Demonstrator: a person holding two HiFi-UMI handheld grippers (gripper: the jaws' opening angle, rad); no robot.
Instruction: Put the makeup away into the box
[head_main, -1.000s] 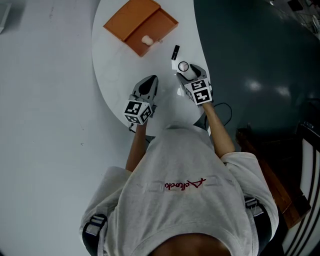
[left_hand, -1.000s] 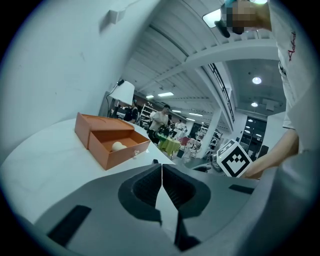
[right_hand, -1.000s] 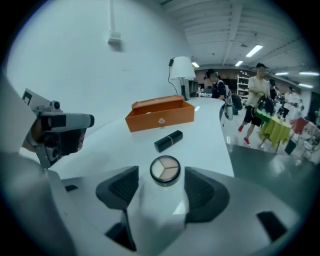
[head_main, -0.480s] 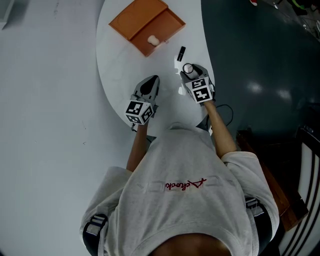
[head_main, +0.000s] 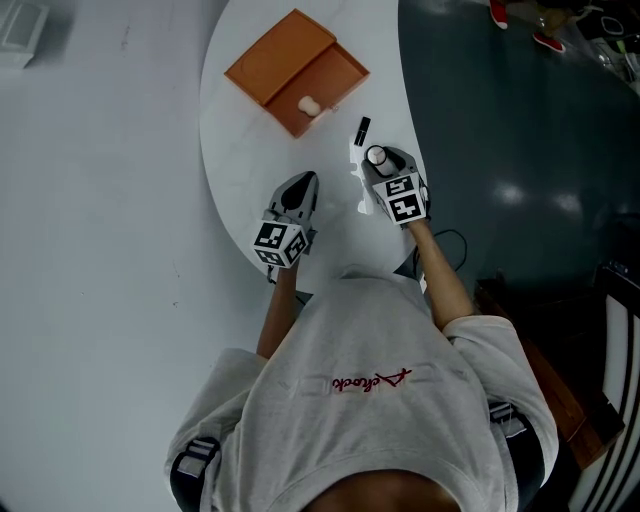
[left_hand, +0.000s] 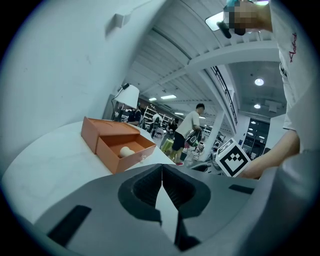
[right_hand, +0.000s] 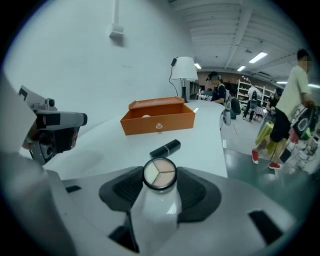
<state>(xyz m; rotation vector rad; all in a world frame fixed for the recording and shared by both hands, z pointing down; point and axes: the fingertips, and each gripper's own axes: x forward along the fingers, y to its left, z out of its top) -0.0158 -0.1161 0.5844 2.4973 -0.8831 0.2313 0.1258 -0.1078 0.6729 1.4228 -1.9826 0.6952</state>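
A white, round-ended table (head_main: 240, 150) is seen from above in the head view, with grey floor at the left and dark floor at the right. An orange box (head_main: 285, 60) is set open at the upper middle of the frame, and a small pale round item (head_main: 308, 105) is held in its tray. A black lipstick tube (head_main: 361, 130) is laid just below and right of the box. A round compact (right_hand: 159, 174) is found between the jaws of the right gripper (head_main: 383, 160), right of centre; these jaws have just been closing and are pressed against its rim. The left gripper (head_main: 299, 185) is held left of centre over the table, its jaws brought together with nothing between them.
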